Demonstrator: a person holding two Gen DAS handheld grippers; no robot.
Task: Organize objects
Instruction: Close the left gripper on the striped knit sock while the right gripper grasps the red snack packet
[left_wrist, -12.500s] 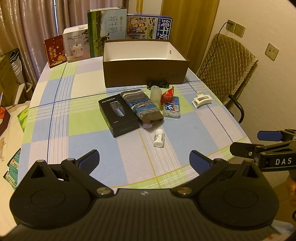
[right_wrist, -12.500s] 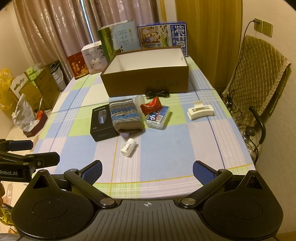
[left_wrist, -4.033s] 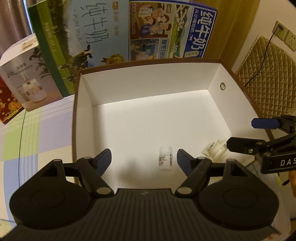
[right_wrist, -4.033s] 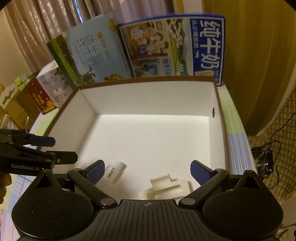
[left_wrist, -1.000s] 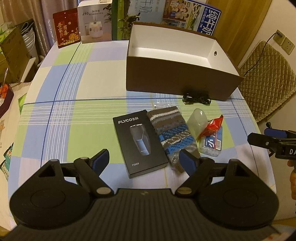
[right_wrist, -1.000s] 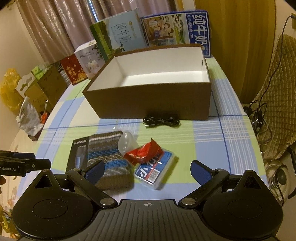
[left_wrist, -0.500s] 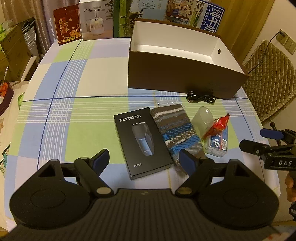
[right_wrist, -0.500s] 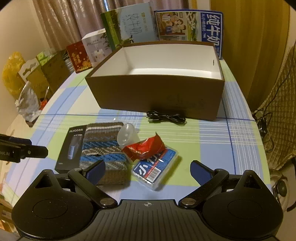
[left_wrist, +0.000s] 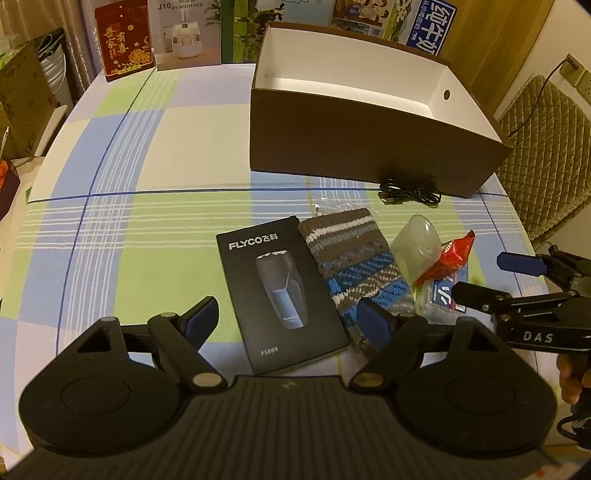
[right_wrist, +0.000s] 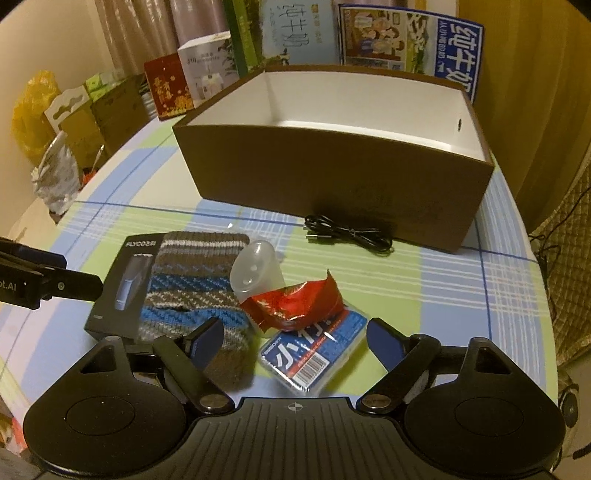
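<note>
Right gripper (right_wrist: 291, 341): jaws wide apart, empty, hovering over the blue-labelled clear plastic packet (right_wrist: 312, 354).
Packet axis: diagonal, with the crinkled red foil wrapper (right_wrist: 295, 301) lying on its far end.
Left gripper (left_wrist: 286, 319): equally spread, empty, above the black shaver carton (left_wrist: 279, 295).
Nearer arm: right.
Room: open brown cardboard box (right_wrist: 332, 181) stood beyond, across bare checked cloth.

1. Knit sock (left_wrist: 356, 254): rough woolly cloth, striped.
2. Shaver box (left_wrist: 280, 291): matt black card.
3. Storage box (right_wrist: 332, 173): matt brown card outside, smooth white inside.
4. Snack wrapper (right_wrist: 295, 301): glossy crinkled red foil.
5. Small bottle (right_wrist: 256, 267): cloudy translucent plastic.
6. Counter (left_wrist: 147, 147): smooth checked cloth.
7. Tissue pack (right_wrist: 314, 350): shiny clear film.
</note>
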